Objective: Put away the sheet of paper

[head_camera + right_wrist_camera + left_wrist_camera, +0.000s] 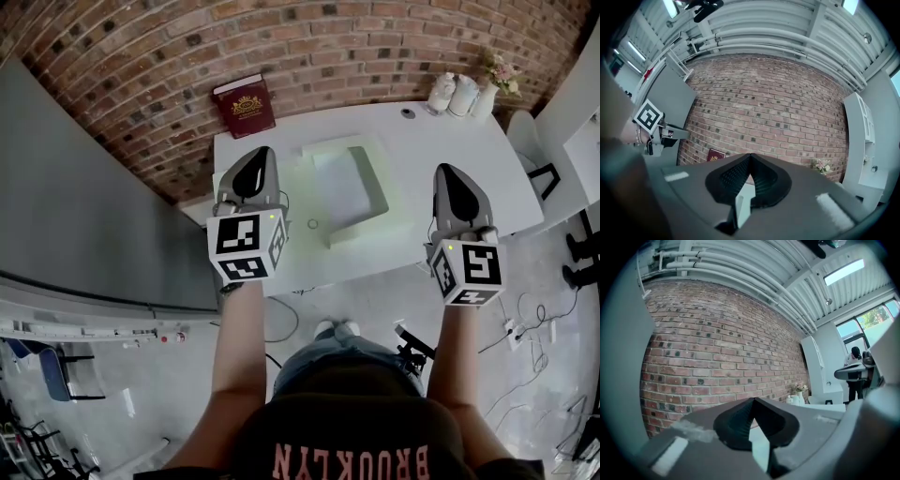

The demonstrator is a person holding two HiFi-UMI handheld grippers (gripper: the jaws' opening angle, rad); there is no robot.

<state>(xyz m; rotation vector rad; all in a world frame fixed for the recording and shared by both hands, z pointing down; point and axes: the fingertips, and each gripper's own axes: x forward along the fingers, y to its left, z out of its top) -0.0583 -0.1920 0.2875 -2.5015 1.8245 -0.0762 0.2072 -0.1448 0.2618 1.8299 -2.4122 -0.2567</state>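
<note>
On the white rectangular table (450, 159), a pale sheet of paper (342, 192) seems to lie inside the shallow pale-green tray (381, 187), so the putting away looks done. The left gripper (753, 400) and right gripper (750, 155) hover above, jaws pressed together on nothing.

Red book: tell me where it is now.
In the head view, the red book sits at the white table's far left corner, against the brick wall.
</note>
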